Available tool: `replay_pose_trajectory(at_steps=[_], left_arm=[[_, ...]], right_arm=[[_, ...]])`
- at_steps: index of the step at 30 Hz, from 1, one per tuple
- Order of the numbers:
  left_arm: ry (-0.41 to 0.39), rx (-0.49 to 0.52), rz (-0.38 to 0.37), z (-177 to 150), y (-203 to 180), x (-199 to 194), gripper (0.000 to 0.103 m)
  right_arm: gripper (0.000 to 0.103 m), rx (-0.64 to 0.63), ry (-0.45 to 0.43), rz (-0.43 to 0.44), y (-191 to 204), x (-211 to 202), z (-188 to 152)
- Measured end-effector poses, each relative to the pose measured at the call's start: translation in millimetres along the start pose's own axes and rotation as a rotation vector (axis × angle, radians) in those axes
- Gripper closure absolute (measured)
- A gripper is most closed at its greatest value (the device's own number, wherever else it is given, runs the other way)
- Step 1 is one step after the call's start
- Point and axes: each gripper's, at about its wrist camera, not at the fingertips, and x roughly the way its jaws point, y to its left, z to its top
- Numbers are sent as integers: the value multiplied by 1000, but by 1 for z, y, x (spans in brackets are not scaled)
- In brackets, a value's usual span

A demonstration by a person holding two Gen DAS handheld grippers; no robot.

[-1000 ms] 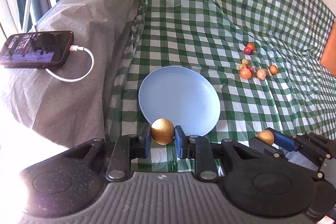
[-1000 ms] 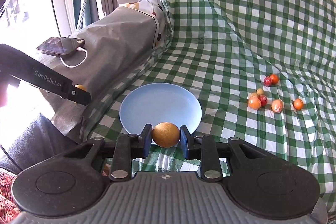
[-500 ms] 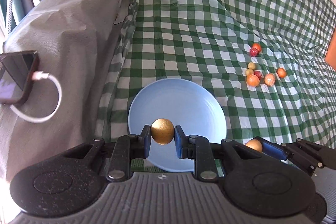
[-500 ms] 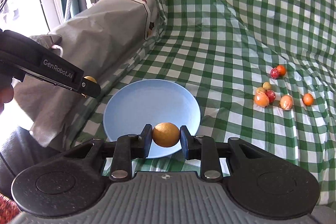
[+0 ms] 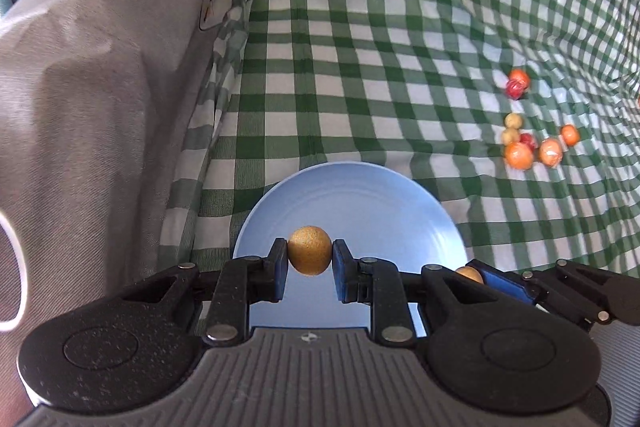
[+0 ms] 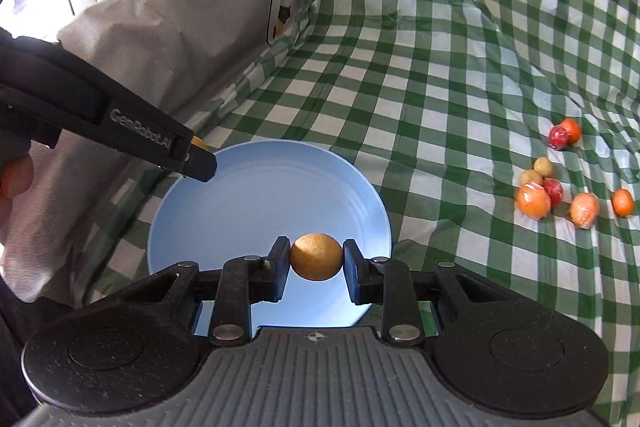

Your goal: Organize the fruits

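Observation:
My left gripper (image 5: pixel 310 255) is shut on a round golden-brown fruit (image 5: pixel 310 250) and holds it above the near part of a light blue plate (image 5: pixel 360 195). My right gripper (image 6: pixel 316 258) is shut on a second golden-brown fruit (image 6: pixel 316 251) above the near right part of the same plate (image 6: pixel 256 195). The left gripper (image 6: pixel 192 155) shows from the side in the right wrist view, over the plate's left rim. The right gripper (image 5: pixel 476 275) shows at the lower right of the left wrist view. The plate holds no fruit.
Several small orange, red and yellow fruits (image 6: pixel 552 187) lie loose on the green checked cloth (image 6: pixel 440 87) to the right of the plate; they also show in the left wrist view (image 5: pixel 532 143). A grey covered block (image 5: pixel 100 87) rises along the left side.
Both grippers have moved forward over the blue plate, each still holding its fruit. The phone on the grey block has left the left wrist view.

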Motion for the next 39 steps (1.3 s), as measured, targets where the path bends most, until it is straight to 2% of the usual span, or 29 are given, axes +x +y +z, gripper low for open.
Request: replay_pose_trajectory(at_steps=[2,3,5,6,7,9,12,15,20,25,28,39], left_arm=[[14,10,8,1,1,10,77],[20,19,10,1,1,15,74],[28,27,28,1,1,21,43],[17,23,40,0,2,20,15],[0,22,50,-1,3,17,2],[-47,34,48,-6,4,3,1],[-78,71,63,-15,6,-20,1],[-95,79,89,-31,5,-47,1],[-88,62,105,-66,4,-86,1],[-126,44,106,-96,1,-123,1],[-153,57,124,-112,-4,-138,1],[-241,46,156,-131,-13,-185,1]], right_arm=[[73,-10,13,-1,0,9,1],[73,-13,20,-2,0,14,2],[73,-18,46,5,1,24,3],[71,-17,59,3,2,28,4],[66,-10,66,-5,2,31,3],[36,-4,80,-11,3,31,3],[20,-2,64,-24,4,13,-2],[14,0,58,-12,7,-14,-11],[10,23,27,-11,15,-66,-32],[8,-2,-60,-35,30,-112,-47],[3,-22,-113,-49,37,-132,-52],[1,-43,-221,-70,47,-180,-71]])
